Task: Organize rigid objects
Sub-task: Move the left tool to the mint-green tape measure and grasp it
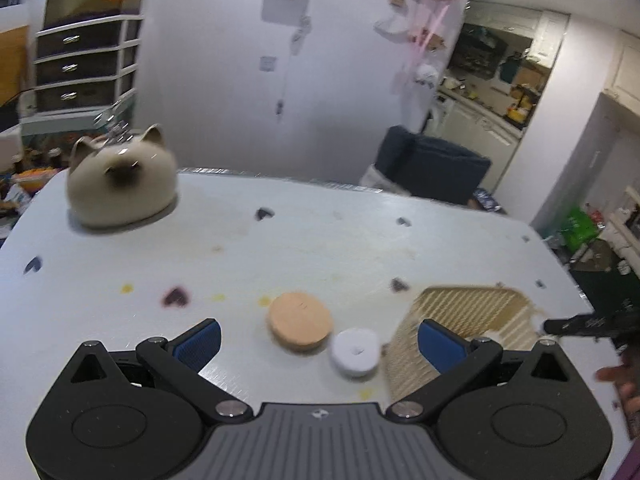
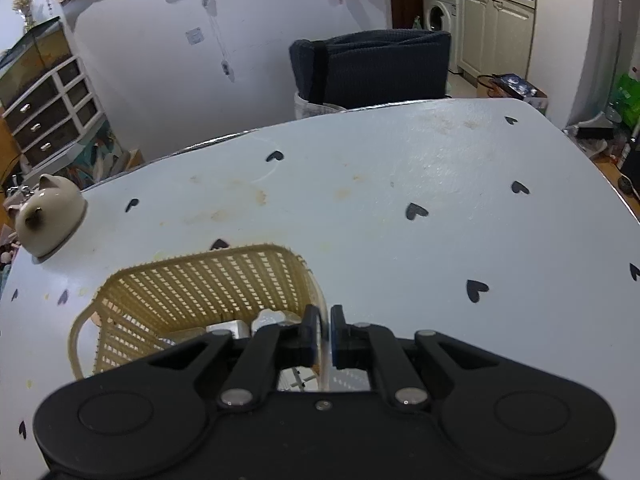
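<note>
My left gripper (image 1: 320, 338) is open and empty, low over the white table (image 1: 320, 240). A round tan wooden lid (image 1: 300, 324) and a small white round piece (image 1: 355, 353) lie between its fingers. The tan lattice basket (image 1: 460, 320) stands to its right. A ceramic cat jar (image 1: 122, 182) sits at the far left. My right gripper (image 2: 325, 336) is shut on the right rim of the basket (image 2: 192, 288). Several pale objects (image 2: 228, 328) lie inside. The cat jar (image 2: 50, 214) shows at the far left.
A dark cushioned chair (image 2: 372, 68) stands behind the table's far edge. A drawer unit (image 1: 84, 60) with a fish tank on top stands at the back left. The right gripper's black body (image 1: 588, 324) reaches in over the basket's right side.
</note>
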The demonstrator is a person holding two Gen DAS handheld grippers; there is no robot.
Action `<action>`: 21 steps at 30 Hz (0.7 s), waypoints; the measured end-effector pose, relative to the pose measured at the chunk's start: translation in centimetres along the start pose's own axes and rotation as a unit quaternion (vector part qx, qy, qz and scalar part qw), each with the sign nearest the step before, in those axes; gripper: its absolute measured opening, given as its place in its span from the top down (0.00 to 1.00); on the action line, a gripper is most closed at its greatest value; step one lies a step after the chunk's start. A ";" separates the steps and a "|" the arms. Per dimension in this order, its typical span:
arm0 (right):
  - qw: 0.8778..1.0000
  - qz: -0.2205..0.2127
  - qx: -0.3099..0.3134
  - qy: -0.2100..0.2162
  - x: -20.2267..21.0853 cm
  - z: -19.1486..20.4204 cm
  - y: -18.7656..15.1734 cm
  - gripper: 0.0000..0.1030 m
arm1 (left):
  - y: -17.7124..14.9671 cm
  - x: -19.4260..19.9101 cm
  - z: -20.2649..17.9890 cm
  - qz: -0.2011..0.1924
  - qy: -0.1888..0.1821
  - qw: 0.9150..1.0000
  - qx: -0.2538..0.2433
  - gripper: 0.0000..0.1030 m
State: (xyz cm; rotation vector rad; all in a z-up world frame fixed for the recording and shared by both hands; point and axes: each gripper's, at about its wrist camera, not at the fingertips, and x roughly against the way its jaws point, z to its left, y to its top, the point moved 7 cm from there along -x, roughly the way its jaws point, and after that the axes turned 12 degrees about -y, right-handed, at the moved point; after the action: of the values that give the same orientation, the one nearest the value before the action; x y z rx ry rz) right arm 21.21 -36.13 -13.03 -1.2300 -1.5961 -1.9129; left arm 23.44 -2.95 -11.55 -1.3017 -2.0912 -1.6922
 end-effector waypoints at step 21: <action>1.000 0.009 0.022 -0.020 -0.2 0.7 -0.4 0.95 | -8.9 -5.7 1.9 0.070 0.042 0.997 0.004 0.27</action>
State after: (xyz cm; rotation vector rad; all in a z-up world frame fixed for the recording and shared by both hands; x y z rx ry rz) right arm 21.28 -35.42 -13.44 -1.2672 -1.6336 -1.8427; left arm 21.46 -4.16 -22.05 -1.3174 -1.9104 -1.6494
